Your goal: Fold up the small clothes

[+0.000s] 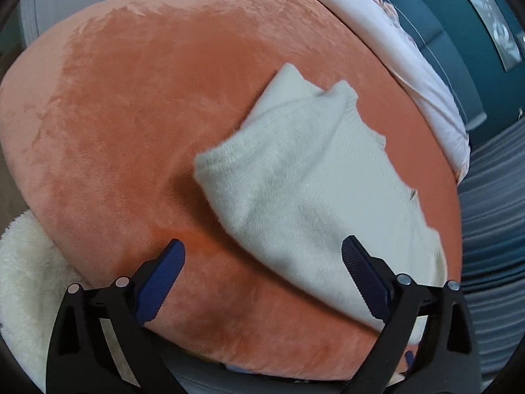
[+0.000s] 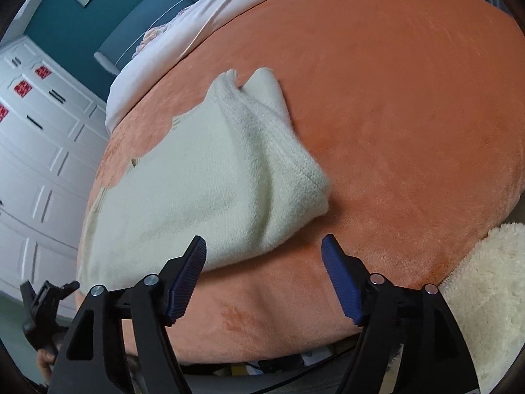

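A cream knitted garment (image 1: 315, 177) lies partly folded on the orange plush blanket (image 1: 131, 131), with a folded sleeve edge on top. It also shows in the right wrist view (image 2: 203, 180). My left gripper (image 1: 262, 252) is open and empty, held just above the garment's near edge. My right gripper (image 2: 264, 249) is open and empty, with its left finger over the garment's near edge. The left gripper also shows at the lower left of the right wrist view (image 2: 49, 298).
A fluffy cream fabric (image 1: 29, 282) lies at the bed's near corner, also in the right wrist view (image 2: 485, 289). A pale pink sheet (image 1: 393, 49) covers the bed's far side. A white wardrobe (image 2: 39, 151) and a teal wall (image 2: 82, 26) stand beyond.
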`<state>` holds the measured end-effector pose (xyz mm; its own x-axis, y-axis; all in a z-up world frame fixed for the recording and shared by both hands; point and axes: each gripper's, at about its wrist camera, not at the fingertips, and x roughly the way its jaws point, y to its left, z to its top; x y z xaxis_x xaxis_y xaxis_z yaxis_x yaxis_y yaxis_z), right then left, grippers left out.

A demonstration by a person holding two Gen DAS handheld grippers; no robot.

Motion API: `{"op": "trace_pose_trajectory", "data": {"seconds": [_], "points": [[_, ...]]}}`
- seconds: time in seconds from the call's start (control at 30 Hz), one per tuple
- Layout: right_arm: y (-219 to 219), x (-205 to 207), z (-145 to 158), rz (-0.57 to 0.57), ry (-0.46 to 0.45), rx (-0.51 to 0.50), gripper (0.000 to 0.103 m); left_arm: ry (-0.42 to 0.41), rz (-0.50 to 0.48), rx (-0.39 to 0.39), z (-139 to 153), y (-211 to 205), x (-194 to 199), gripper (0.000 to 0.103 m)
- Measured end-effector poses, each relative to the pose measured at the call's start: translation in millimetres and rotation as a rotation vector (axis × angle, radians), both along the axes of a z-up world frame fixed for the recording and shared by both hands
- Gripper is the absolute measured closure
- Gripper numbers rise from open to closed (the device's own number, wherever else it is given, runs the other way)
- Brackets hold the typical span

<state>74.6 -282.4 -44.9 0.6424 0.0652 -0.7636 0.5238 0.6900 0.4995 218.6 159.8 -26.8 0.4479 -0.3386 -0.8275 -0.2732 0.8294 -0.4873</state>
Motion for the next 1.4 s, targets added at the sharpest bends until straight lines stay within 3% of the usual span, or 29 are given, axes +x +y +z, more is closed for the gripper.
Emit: {"op": "trace_pose_trajectory", "data": {"seconds": [0.13,0.2,0.23,0.27,0.3,0.33,0.43,0.53,0.63,0.73,0.83,0.9,0.97,1.0,1.03,1.13,1.23,1.33,1.37,1.4], "points": [[-23.4,19.2,-16.4,-0.083,-0.011,0.162,0.025,0.09,0.106,-0.072,-21.5,13.0,24.1,0.007],[-29.7,27.4,-22.7,-0.122,-0.004,0.203,0.025,0.093,0.145,-0.086,-21.3,13.2,29.0,0.006],[-30.7,30.7,-22.8,-0.132,-0.014,0.21,0.025,0.089,0.145,-0.092,-19.1,12.1,31.1,0.011],[-30.3,33.8,-21.2,-0.133,-0.02,0.206,0.029,0.077,0.128,-0.106,-15.3,9.8,33.0,0.022],[-30.0,36.5,-18.2,-0.127,-0.017,0.191,0.05,0.062,0.087,-0.138,-12.2,7.5,35.8,0.062],[-30.2,38.8,-13.9,-0.117,-0.014,0.173,0.07,0.071,0.053,-0.14,-8.8,4.3,38.4,0.082],[-31.7,35.0,13.3,-0.085,-0.104,0.16,0.085,0.039,0.025,-0.159,12.0,6.6,32.4,0.093],[-25.3,23.7,49.4,-0.035,-0.15,0.088,0.087,0.021,0.003,-0.175,32.6,13.6,16.7,0.094],[-19.4,1.8,63.8,0.004,-0.127,0.027,0.087,0.06,-0.035,-0.155,33.9,16.5,-11.6,0.094],[-17.1,-21.9,44.9,0.043,-0.002,-0.016,0.087,0.128,-0.075,-0.1,15.2,17.6,-48.3,0.093],[-18.7,-43.9,7.5,0.047,0.162,0.024,0.082,0.172,-0.098,-0.031,-4.8,17.9,-69.9,0.09],[-22.0,-57.1,8.8,-0.002,0.187,0.009,0.08,0.141,-0.074,-0.031,5.4,22.2,-74.8,0.088],[-26.8,-66.6,27.4,-0.054,0.142,-0.057,0.076,0.059,-0.068,-0.007,31.0,22.4,-72.3,0.082],[-29.4,-67.1,39.5,-0.065,0.11,-0.096,0.064,0.004,-0.084,0.022,47.2,18.7,-67.9,0.069],[-31.0,-64.6,51.5,-0.069,0.075,-0.134,0.053,-0.049,-0.1,0.062,61.6,12.9,-61.8,0.049],[-29.7,-37.5,70.4,0.003,-0.002,-0.208,0.042,-0.175,-0.154,0.167,89.5,-12.5,-34.7,0.021],[-16.7,9.2,67.6,0.126,0.003,-0.284,0.033,-0.179,-0.174,0.172,82.1,-34.6,1.2,0.017],[-8.3,59.7,50.6,0.185,0.04,-0.36,0.032,-0.069,-0.151,0.143,45.4,-40.9,35.1,0.018],[-4.5,70.7,43.7,0.181,0.057,-0.366,0.032,-0.03,-0.138,0.137,35.2,-41.4,42.8,0.022],[-5.1,75.1,35.4,0.176,0.071,-0.362,0.032,0.007,-0.125,0.13,22.5,-39.6,49.9,0.038]]}}
